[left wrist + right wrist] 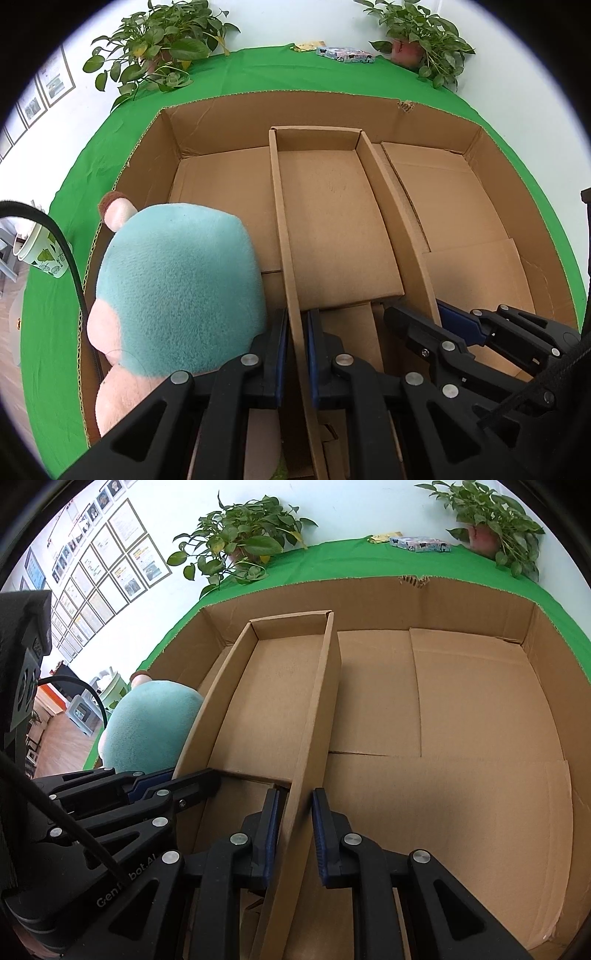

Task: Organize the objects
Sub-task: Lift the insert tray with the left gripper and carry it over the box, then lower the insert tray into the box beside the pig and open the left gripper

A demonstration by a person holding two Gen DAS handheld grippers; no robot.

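Observation:
A shallow cardboard insert tray (332,221) (273,701) sits inside the large open cardboard box (332,107) (369,602), splitting it into compartments. My left gripper (297,317) (184,775) is shut on the tray's left wall near its front end. My right gripper (297,797) (424,314) is shut on the tray's right wall. A teal and pink plush toy (177,288) (147,727) fills the left compartment, right beside the left gripper. The tray and the right compartment hold nothing.
The box stands on a green tablecloth (258,70). Two potted plants (162,44) (417,33) and a colourful flat pack (345,54) line the far edge. A patterned paper cup (40,251) and a black cable (70,266) are at the left.

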